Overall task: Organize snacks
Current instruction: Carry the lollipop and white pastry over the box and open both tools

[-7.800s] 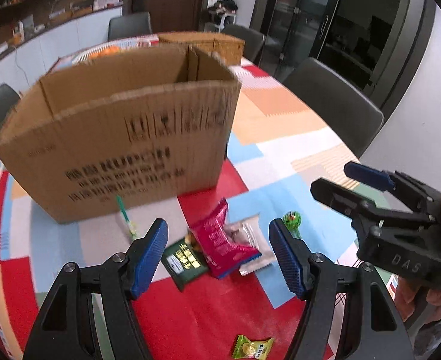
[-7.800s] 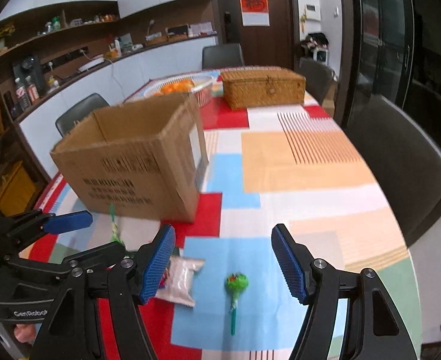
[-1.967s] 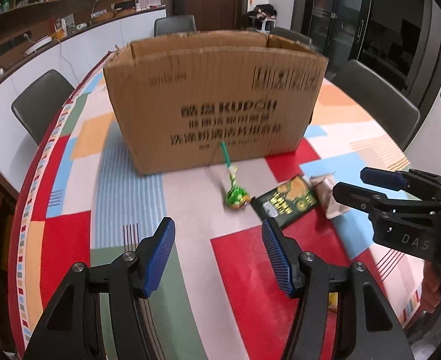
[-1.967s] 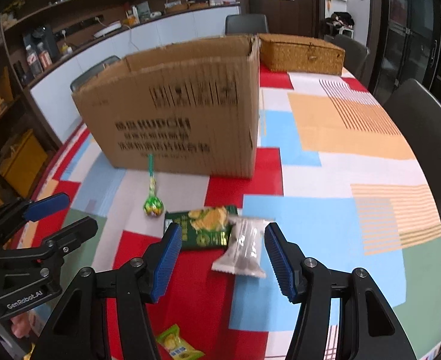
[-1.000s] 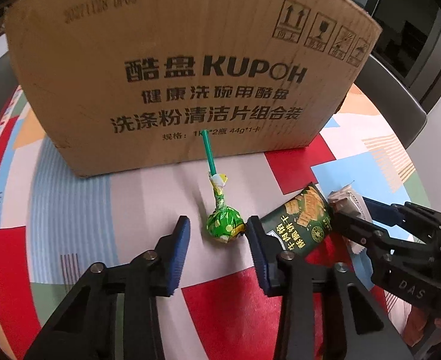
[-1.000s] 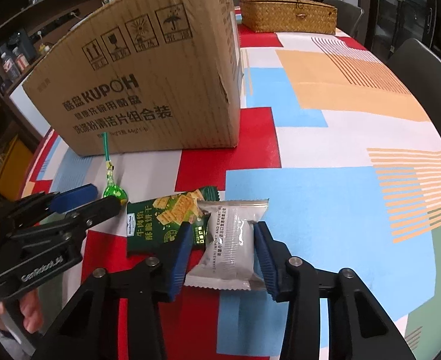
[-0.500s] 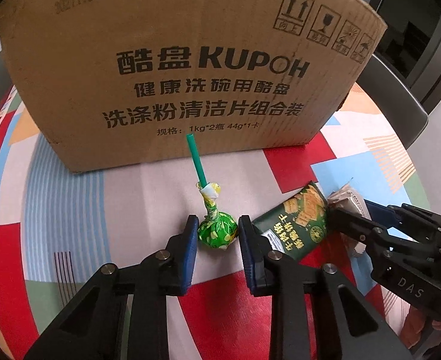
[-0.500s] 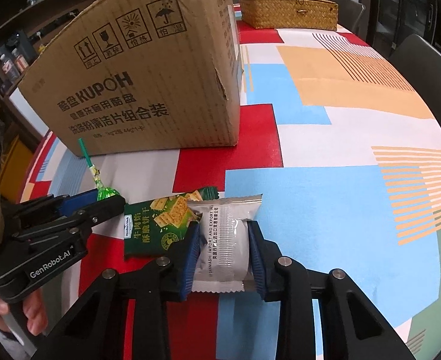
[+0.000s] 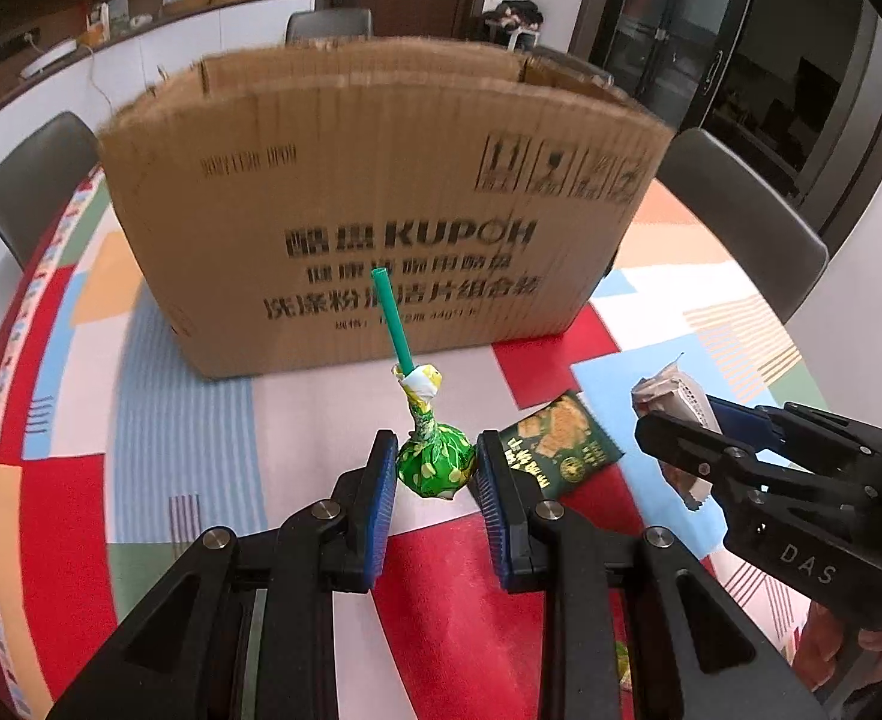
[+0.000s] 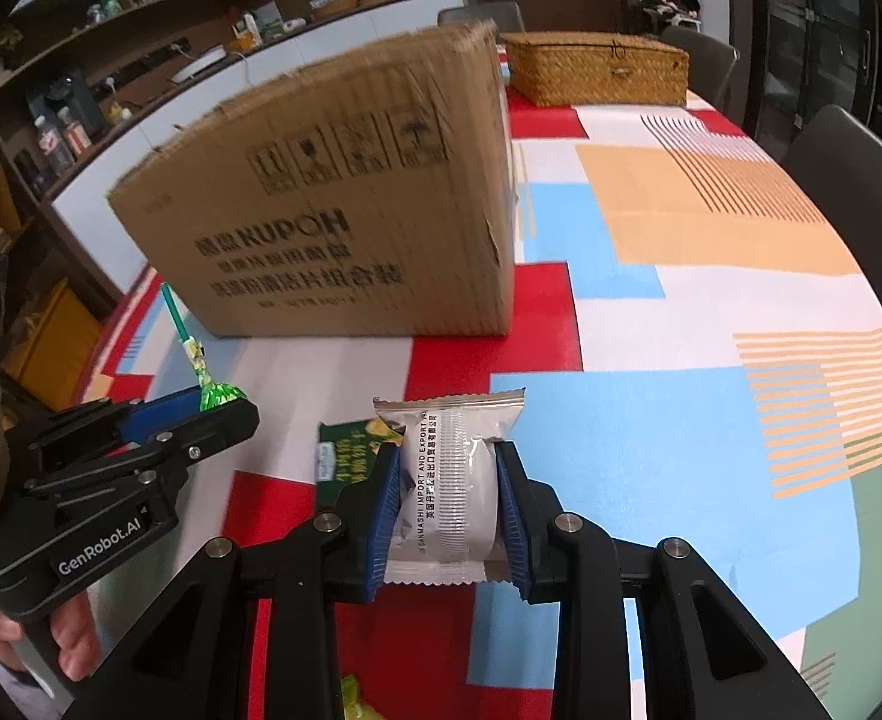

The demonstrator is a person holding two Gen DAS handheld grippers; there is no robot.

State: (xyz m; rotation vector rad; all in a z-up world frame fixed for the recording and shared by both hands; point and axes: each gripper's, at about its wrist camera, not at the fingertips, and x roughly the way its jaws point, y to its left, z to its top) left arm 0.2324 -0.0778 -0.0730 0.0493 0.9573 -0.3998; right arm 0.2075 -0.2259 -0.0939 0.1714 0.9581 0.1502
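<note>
Both picks done: your left gripper [image 9: 431, 471] jaws clamp lollipop [image 9: 435, 468], right gripper [image 10: 447, 498] jaws clamp white pack [image 10: 450, 474]. Next: carry both over box [image 9: 375, 204] ahead, drop in.

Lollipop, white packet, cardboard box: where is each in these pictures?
Lollipop [image 9: 435, 468]: left wrist view, on its green wrapped head.
White packet [image 10: 450, 480]: right wrist view, on its printed middle.
Cardboard box [image 9: 381, 192]: left wrist view, on its printed front wall.
</note>
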